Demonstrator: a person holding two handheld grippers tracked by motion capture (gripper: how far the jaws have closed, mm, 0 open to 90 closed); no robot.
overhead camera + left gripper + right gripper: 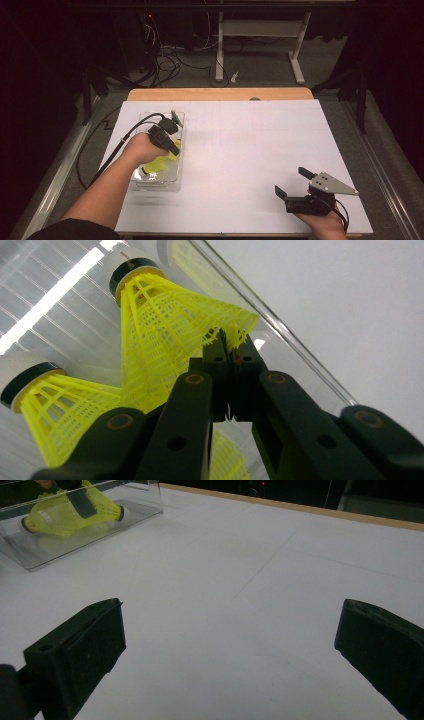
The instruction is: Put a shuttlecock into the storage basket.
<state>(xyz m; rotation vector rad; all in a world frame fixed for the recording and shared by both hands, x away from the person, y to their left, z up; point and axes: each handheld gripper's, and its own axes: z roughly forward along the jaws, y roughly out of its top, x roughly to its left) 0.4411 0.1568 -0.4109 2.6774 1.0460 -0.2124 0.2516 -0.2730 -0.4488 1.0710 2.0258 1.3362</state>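
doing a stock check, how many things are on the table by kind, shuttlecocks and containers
yellow plastic mesh shuttlecocks with white tips: 2, one pinched at its skirt rim by the left hand-held gripper, one beside it
clear plastic rectangular box holding them: 1
total: 3
The right hand-held gripper sits open and holds nothing.

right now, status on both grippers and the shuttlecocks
Left gripper shut on the skirt rim of a yellow shuttlecock inside the clear box. Second shuttlecock beside it. Right gripper open, empty, over bare table.
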